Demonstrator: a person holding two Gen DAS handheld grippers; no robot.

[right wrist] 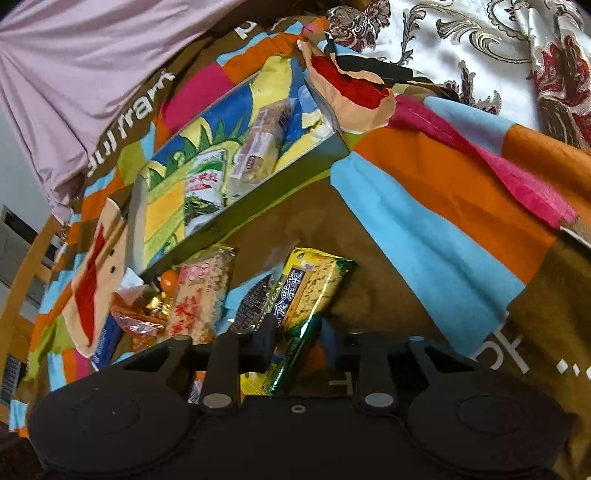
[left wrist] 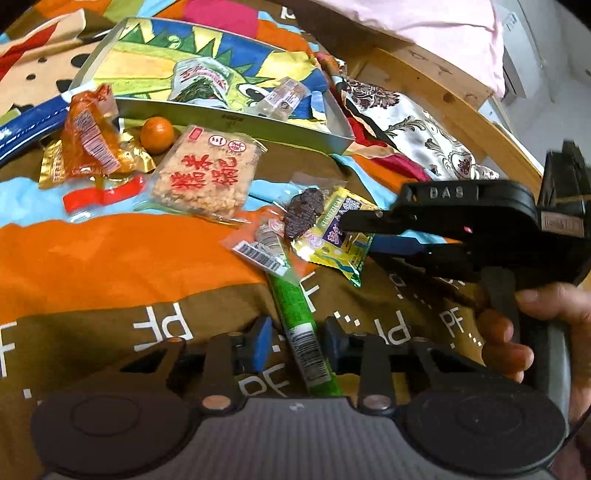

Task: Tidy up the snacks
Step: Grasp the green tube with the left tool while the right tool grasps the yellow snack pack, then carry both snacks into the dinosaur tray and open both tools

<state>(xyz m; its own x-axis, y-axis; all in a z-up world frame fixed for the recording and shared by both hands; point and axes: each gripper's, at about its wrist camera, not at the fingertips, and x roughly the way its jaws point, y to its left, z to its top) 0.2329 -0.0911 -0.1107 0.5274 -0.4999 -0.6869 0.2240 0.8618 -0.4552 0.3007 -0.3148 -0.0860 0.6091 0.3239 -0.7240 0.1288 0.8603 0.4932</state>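
Snacks lie scattered on a patchwork bedspread (left wrist: 110, 254) w/ orange, blue and brown blocks. My left tool (left wrist: 295, 345) sits low w/ fingers apart, straddling a green stick pack (left wrist: 295, 314) that runs between the blue pads w/o either pad touching it, as far as I can see. My right tool (left wrist: 364, 230) comes in from the right side, its fingers closed on a yellow seaweed-cracker packet (left wrist: 340, 236); right wrist view confirms that packet (right wrist: 303, 306) clamped between the fingers, tilted up. Just beside it lie a dark dried-fruit piece in clear wrap (left wrist: 304, 216) and, farther left, a rice-cracker square w/ red characters (left wrist: 208, 175), a small orange fruit (left wrist: 157, 134) and an orange-gold wrapped snack (left wrist: 90, 138). Behind them is a shallow box w/ cartoon print (left wrist: 236, 122), already holding two packs: a green-white pouch (left wrist: 199, 83) and a small clear pack (left wrist: 284, 98). Pink pillow (left wrist: 424, 22) at far edge.
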